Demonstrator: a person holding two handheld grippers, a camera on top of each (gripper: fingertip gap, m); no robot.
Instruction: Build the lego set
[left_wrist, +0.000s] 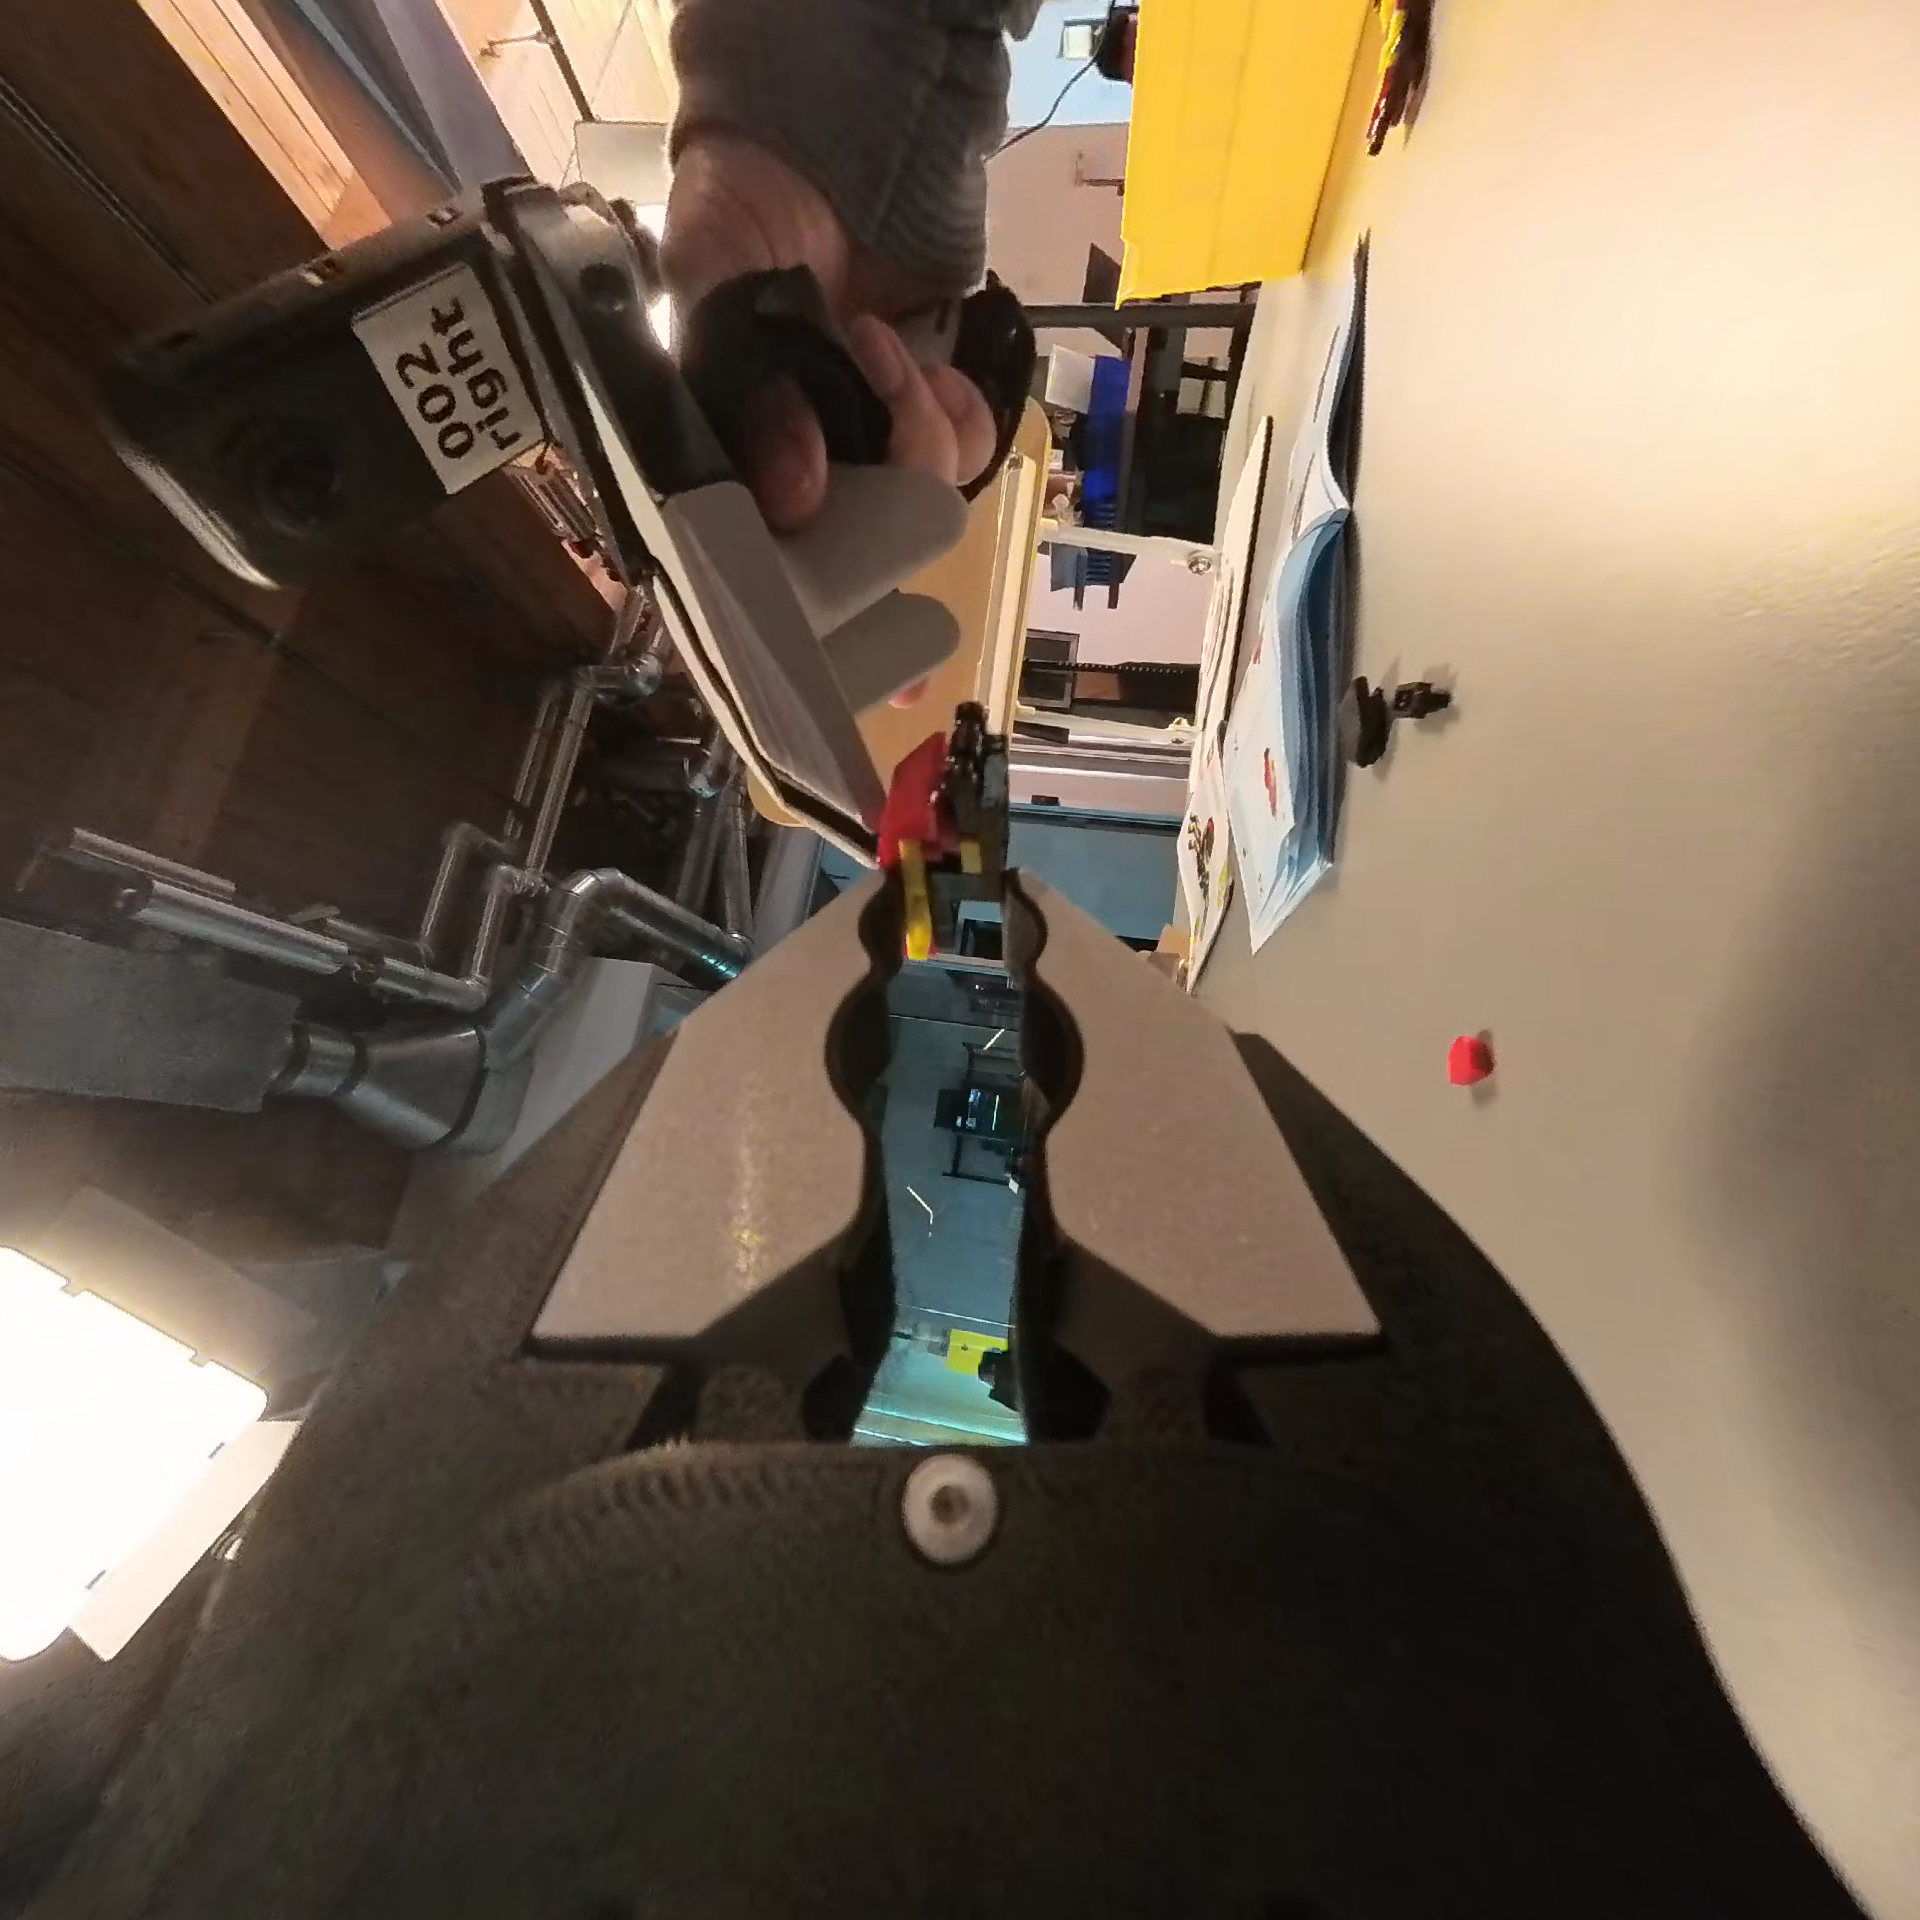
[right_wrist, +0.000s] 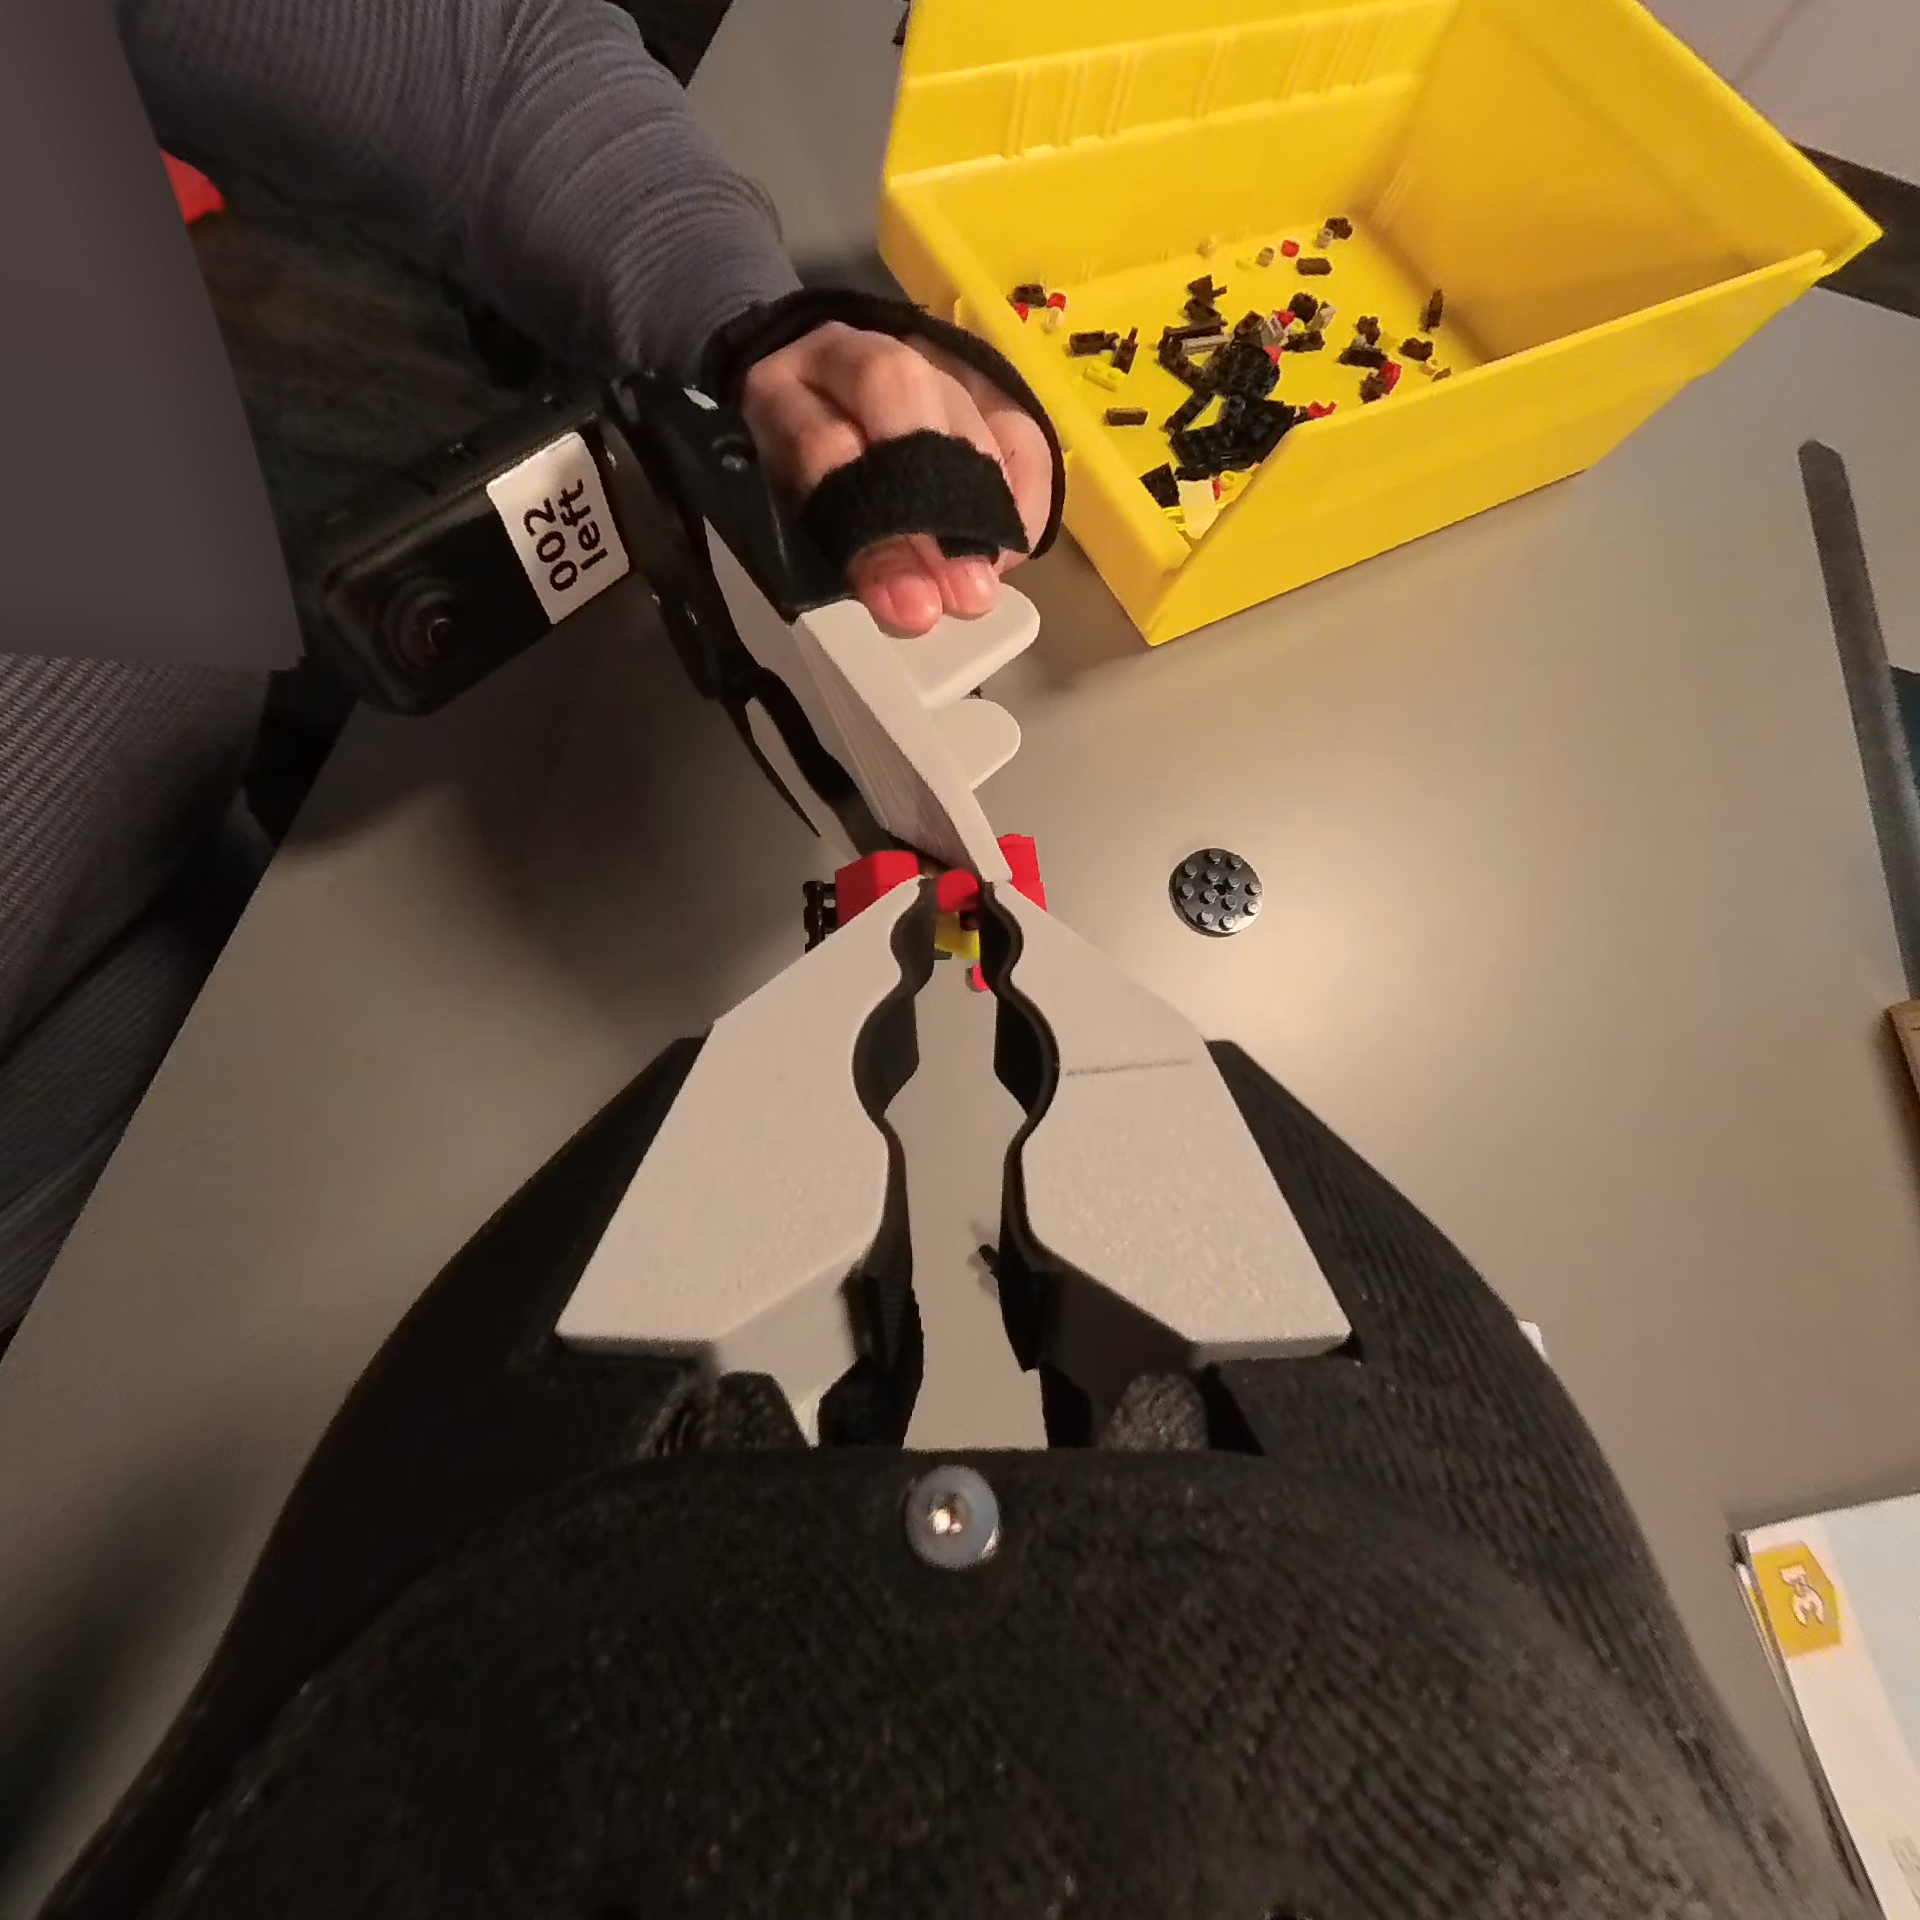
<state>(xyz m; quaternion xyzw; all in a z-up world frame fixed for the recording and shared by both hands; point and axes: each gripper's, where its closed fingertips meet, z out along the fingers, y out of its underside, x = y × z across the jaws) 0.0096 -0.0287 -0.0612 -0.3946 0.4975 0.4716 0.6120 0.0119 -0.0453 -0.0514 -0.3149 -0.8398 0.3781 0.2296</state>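
**Both claws pinch one small lego build**

The left claw (left_wrist: 948, 891) is nearly closed on the lego build (left_wrist: 951, 821), a red, black and yellow cluster at its fingertips. The right claw (right_wrist: 961, 902) grips the same piece from the opposite side, held above the bench (right_wrist: 1455, 831), near the yellow bin (right_wrist: 1226, 582).

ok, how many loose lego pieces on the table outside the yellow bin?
3 visible: round black studded plate right of the grippers; small red piece; black axle-like piece near the instruction booklet. Others may be hidden.
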